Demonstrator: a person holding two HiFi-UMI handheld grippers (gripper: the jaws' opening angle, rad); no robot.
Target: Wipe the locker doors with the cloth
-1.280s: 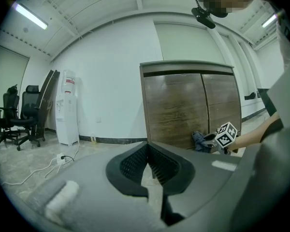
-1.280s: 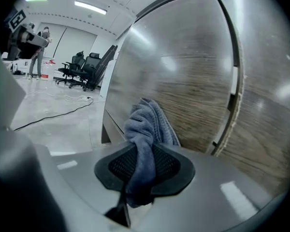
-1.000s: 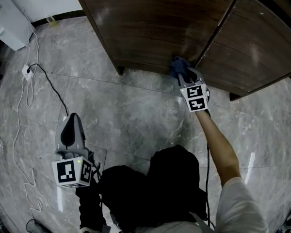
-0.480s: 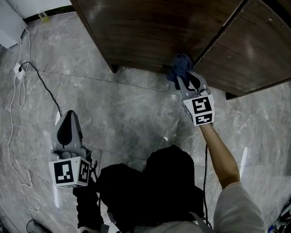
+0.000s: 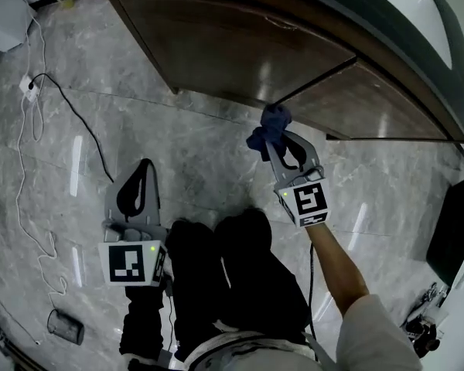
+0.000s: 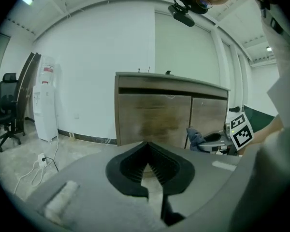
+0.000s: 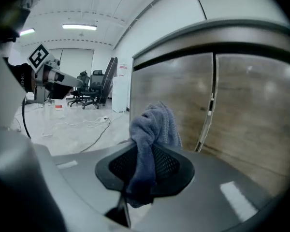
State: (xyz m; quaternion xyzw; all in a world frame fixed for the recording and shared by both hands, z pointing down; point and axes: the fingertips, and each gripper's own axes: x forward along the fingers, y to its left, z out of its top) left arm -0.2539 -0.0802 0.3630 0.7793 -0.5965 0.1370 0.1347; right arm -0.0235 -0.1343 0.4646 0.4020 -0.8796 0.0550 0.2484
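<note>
The locker is a low wooden cabinet with a left door (image 5: 240,52) and a right door (image 5: 363,107) that meet at a dark seam. My right gripper (image 5: 274,141) is shut on a bunched blue cloth (image 5: 267,128), held close in front of that seam; I cannot tell whether they touch. In the right gripper view the cloth (image 7: 152,129) hangs out of the jaws before both doors (image 7: 169,86). My left gripper (image 5: 145,165) is shut on nothing, out over the floor to the left. Its own view shows the doors (image 6: 154,117), the cloth (image 6: 195,138) and the right gripper (image 6: 212,139).
Marble floor runs in front of the locker. A cable and power strip (image 5: 27,87) lie at the left, and a small dark object (image 5: 66,327) at the lower left. A white water dispenser (image 6: 44,100) and office chairs (image 6: 2,105) stand by the wall. The person's dark legs (image 5: 232,284) are below.
Both grippers have risen. The right one carried the cloth up from the bottom edge of the doors, and the camera view has lifted and tilted with them.
</note>
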